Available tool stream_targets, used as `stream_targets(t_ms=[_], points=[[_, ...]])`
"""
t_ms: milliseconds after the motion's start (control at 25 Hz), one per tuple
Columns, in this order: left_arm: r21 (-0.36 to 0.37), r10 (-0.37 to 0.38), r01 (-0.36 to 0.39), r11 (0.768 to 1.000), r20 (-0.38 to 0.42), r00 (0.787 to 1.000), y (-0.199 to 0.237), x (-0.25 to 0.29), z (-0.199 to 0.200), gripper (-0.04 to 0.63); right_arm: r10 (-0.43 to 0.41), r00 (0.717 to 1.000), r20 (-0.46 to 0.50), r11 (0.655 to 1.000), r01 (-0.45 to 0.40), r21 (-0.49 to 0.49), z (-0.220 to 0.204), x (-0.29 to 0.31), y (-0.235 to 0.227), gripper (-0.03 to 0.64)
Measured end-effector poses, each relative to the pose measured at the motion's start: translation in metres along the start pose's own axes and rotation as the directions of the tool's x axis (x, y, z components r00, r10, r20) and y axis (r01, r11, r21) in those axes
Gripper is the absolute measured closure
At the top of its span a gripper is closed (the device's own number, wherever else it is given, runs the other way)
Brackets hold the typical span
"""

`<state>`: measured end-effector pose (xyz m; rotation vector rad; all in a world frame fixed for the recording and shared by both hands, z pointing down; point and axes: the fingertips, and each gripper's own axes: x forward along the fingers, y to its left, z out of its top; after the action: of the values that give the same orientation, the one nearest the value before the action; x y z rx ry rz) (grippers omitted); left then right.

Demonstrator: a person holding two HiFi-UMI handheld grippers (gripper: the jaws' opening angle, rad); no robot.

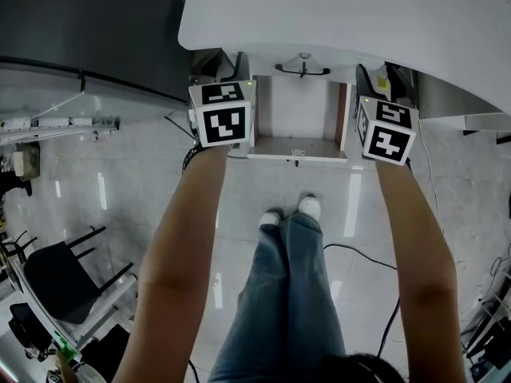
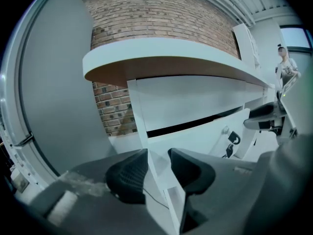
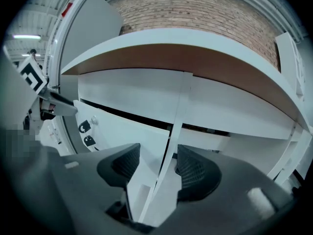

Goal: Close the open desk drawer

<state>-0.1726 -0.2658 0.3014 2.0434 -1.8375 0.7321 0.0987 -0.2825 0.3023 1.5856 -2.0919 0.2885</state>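
Note:
The white desk (image 1: pixel 335 14) has one drawer (image 1: pixel 297 148) pulled out toward me, its inside bare. Keys (image 2: pixel 231 142) hang from the lock on its front. My two marker cubes sit at the drawer's front corners, the left cube (image 1: pixel 223 114) and the right cube (image 1: pixel 387 130). In the left gripper view my left gripper (image 2: pixel 156 173) straddles the left end of the drawer front (image 2: pixel 205 131), pads close on either side, with no pressing seen. My right gripper (image 3: pixel 159 168) stands wide around the right end of the drawer front (image 3: pixel 132 131), with gaps on both sides.
My legs and white shoes (image 1: pixel 291 212) stand just before the drawer. A black cable (image 1: pixel 359 254) runs over the tiled floor at right. A black chair (image 1: pixel 64 274) is at lower left. A brick wall (image 2: pixel 161 18) rises behind the desk, and a person (image 2: pixel 286 67) stands far right.

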Motion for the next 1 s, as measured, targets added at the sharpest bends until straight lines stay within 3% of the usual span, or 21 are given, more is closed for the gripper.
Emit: stream_targets(t_ms=[200,360,560,880,920,960,1000], points=[[-0.004,0.045,-0.045,0.999,0.001,0.999,0.003,0.008,0.005,0.458,-0.007,1.000,-0.001,0.999,0.007,0.044,0.002,0.009,-0.005,0.385],[-0.054,0.069,-0.069,0.996,0.004,0.998,0.010,0.014,0.010,0.397,-0.019,1.000,-0.007,0.993,0.020,0.113,0.005,0.018,-0.014,0.337],[-0.050,0.064,-0.064,0.997,-0.005,0.998,0.013,0.018,0.017,0.382,-0.011,1.000,-0.017,0.996,0.012,0.086,0.013,0.023,-0.018,0.333],[-0.063,0.073,-0.074,0.995,-0.006,0.997,0.014,0.019,0.014,0.375,-0.010,0.999,-0.038,0.991,0.015,0.132,0.006,0.024,-0.019,0.333],[-0.075,0.067,-0.069,0.995,-0.025,0.997,0.014,0.019,0.009,0.358,-0.013,0.998,-0.057,0.990,0.021,0.139,0.002,0.023,-0.020,0.334],[-0.080,0.054,-0.059,0.995,-0.054,0.997,0.013,0.020,0.001,0.281,-0.015,0.997,-0.074,0.989,0.025,0.143,-0.003,0.022,-0.020,0.334],[-0.079,0.039,-0.045,0.996,-0.080,0.996,0.011,0.020,-0.007,0.258,-0.014,0.996,-0.085,0.989,0.027,0.144,-0.008,0.019,-0.020,0.334]])
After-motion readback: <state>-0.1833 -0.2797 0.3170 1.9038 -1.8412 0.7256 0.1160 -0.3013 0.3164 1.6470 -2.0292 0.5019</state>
